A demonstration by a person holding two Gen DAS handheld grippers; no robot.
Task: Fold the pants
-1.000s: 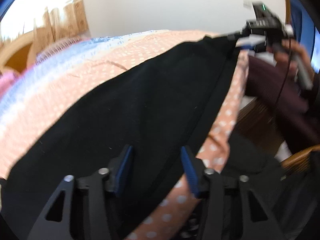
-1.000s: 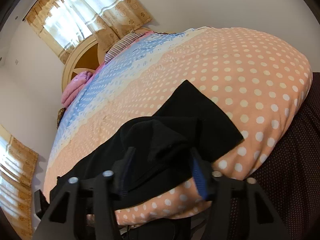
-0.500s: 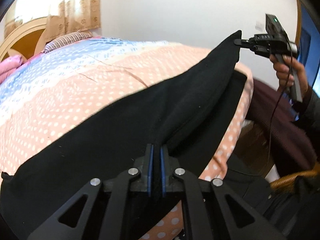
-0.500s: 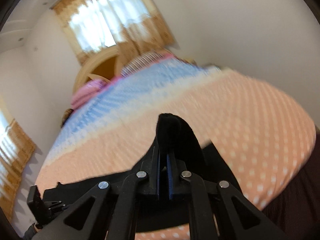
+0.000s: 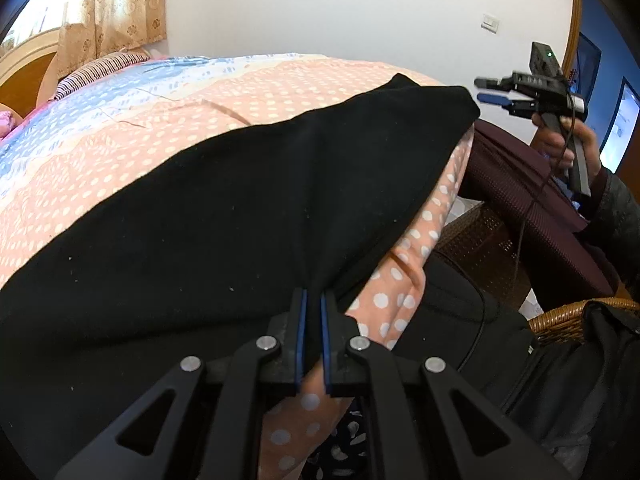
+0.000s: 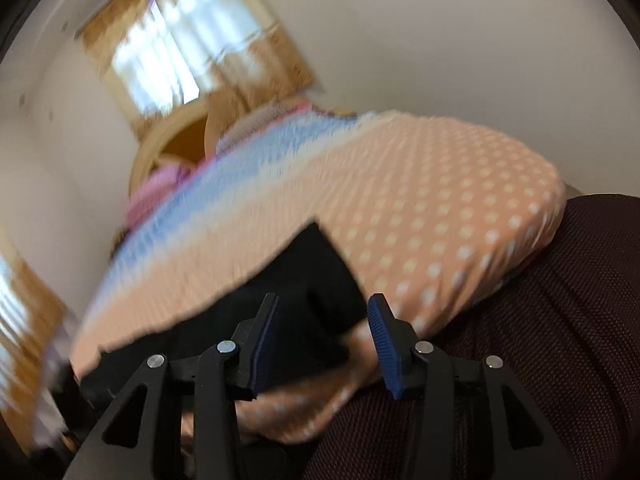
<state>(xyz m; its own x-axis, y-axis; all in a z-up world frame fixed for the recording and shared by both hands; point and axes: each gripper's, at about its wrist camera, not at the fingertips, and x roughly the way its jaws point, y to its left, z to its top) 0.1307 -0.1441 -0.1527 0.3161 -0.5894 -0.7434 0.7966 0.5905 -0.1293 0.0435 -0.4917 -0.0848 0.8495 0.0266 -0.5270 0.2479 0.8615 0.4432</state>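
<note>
Left claw (image 5: pixel 311 300) pinched on pants (image 5: pixel 224 208); right claw (image 6: pixel 324 312) spread, its jaws just opened, nothing gripped.
Pants laid along the near edge of a dotted bedspread (image 5: pixel 280 80); maroon cloth (image 6: pixel 540 320) and wicker (image 5: pixel 568 320) crowded beside that edge; far bedspread left bare.

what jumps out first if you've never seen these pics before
The black pants dominate, spread across the peach polka-dot bedspread with one edge pinched in the shut left tongs at bottom centre. At upper right in the left wrist view, a hand holds the right tongs clear of the fabric, their jaws apart with nothing between them, having just been opening.
</note>
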